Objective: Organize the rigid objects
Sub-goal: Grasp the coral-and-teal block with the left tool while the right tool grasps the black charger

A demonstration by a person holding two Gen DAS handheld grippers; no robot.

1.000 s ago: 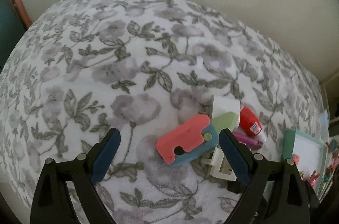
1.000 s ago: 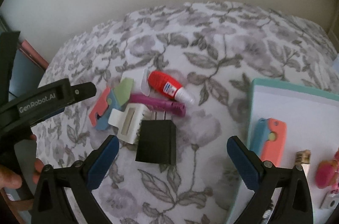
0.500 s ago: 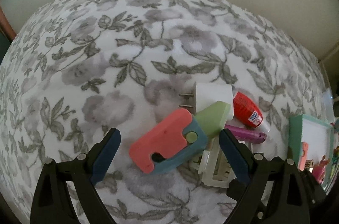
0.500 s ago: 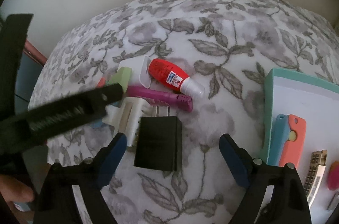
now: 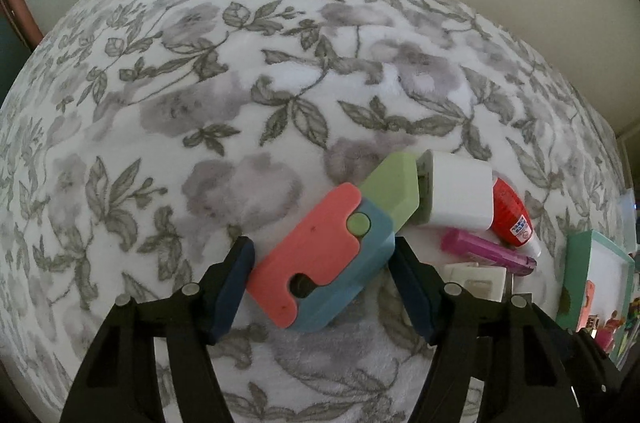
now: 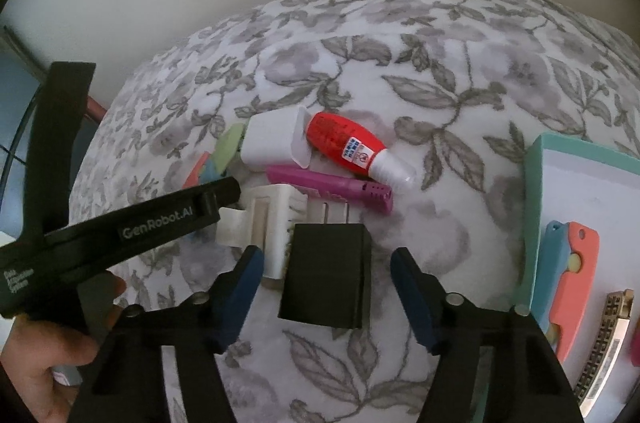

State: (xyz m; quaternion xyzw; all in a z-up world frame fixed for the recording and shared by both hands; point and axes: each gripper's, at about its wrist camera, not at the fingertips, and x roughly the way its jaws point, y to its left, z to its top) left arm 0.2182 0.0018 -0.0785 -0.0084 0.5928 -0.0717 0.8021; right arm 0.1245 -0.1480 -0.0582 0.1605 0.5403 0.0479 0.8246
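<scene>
- In the left wrist view, the left gripper [image 5: 322,275] now sits low over the floral blanket [image 5: 208,95], lower than a second ago, and its jaws are closing with the coral-and-blue toy cutter [image 5: 320,259] between them. The blue pads [image 5: 234,289] stand just beside the cutter's two ends; firm contact cannot be confirmed, so no grip is recorded yet.
- Judgement: this cutter is the next piece to be picked up, probably for the teal tray [image 5: 578,263] at the right edge.
- Behind the cutter lie a white plug block [image 5: 458,193], a red glue bottle [image 5: 510,219] and a magenta stick [image 5: 488,253]. The cutter's green tip hides part of the plug block; the tray is cut off by the frame.
- In the right wrist view, the right gripper [image 6: 326,297] has kept its place while its jaws narrowed from full spread; they are closing with the black adapter [image 6: 324,275] between them, and gaps show on both sides.
- Judgement: the adapter is being taken at the same time.
- The left tool's black arm crosses the frame and covers most of the toy cutter. A white clip-like part [image 6: 260,227] beside the adapter is hard to identify. The tray's contents, a second coral-and-blue cutter [image 6: 572,275] among them, are cropped at the right.
</scene>
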